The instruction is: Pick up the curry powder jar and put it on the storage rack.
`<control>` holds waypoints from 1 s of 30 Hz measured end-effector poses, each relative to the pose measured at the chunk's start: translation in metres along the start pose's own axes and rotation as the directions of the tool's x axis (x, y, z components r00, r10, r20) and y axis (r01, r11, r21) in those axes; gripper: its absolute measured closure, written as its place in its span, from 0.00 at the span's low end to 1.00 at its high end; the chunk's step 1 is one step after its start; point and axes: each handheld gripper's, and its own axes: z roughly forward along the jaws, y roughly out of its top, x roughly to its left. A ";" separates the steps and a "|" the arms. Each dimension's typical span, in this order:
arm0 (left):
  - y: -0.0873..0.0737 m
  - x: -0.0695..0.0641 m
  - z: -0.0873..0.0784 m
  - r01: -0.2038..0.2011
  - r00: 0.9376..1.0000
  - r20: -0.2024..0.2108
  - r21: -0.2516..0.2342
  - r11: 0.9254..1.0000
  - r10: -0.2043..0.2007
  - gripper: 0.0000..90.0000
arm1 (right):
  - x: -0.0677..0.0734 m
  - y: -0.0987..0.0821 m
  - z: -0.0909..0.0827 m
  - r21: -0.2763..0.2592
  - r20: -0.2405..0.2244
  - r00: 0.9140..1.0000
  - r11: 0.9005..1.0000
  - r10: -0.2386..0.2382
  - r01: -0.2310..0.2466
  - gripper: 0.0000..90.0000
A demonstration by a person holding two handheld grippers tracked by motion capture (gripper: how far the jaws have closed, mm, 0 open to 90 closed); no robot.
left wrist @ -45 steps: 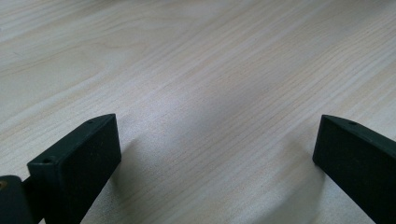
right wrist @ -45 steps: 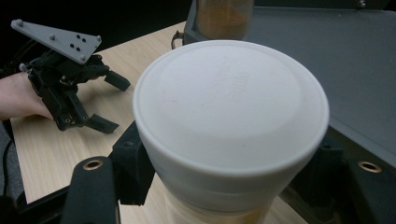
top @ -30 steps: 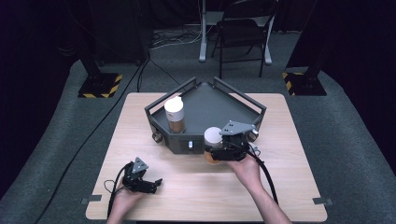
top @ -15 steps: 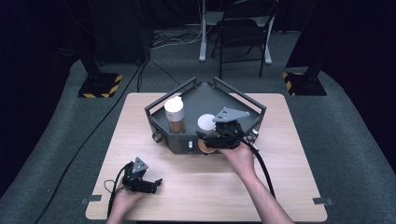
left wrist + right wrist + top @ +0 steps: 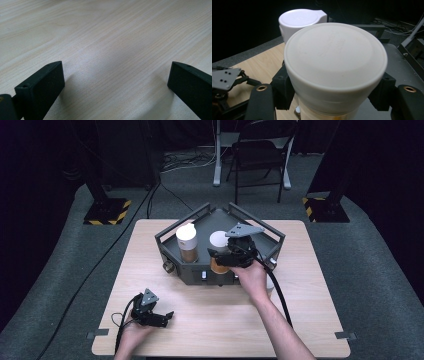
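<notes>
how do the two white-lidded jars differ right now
The right jar is clamped in the right gripper, over the tray's front; the left jar stands free in the tray. The left jar's lid has a side tab, while the right jar's is plain round. Both have white lids and brownish contents.
</notes>
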 end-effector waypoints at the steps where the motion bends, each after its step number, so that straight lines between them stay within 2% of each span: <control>1: 0.000 0.000 0.000 -0.001 1.000 0.000 0.000 1.000 0.001 0.01 | -0.001 0.002 0.002 -0.002 0.008 1.000 1.000 0.001 -0.001 0.37; 5: 0.001 0.000 0.000 -0.002 1.000 0.000 0.002 1.000 0.002 0.01 | -0.003 0.005 0.006 -0.002 0.017 1.000 1.000 0.013 -0.013 0.37; 9: 0.001 0.000 0.000 -0.003 1.000 0.000 0.002 1.000 0.003 0.01 | -0.006 0.010 0.014 0.009 0.059 0.998 1.000 0.024 -0.024 0.37; 17: 0.001 0.001 0.000 -0.003 1.000 0.001 0.003 1.000 0.003 0.01 | -0.014 0.010 0.025 0.012 0.081 0.996 0.999 0.048 -0.049 0.37; 21: 0.001 0.001 0.000 -0.004 1.000 0.001 0.003 1.000 0.004 0.01 | -0.014 0.013 0.031 0.035 0.103 0.993 0.998 0.049 -0.053 0.37; 23: 0.001 0.001 0.000 -0.004 1.000 0.002 0.003 1.000 0.004 0.01 | -0.016 0.012 0.035 0.058 0.105 0.993 0.996 0.057 -0.063 0.37; 30: 0.001 0.001 0.001 -0.003 1.000 0.003 0.002 1.000 0.003 0.01 | -0.019 0.013 0.039 0.073 0.097 0.993 0.995 0.062 -0.070 0.37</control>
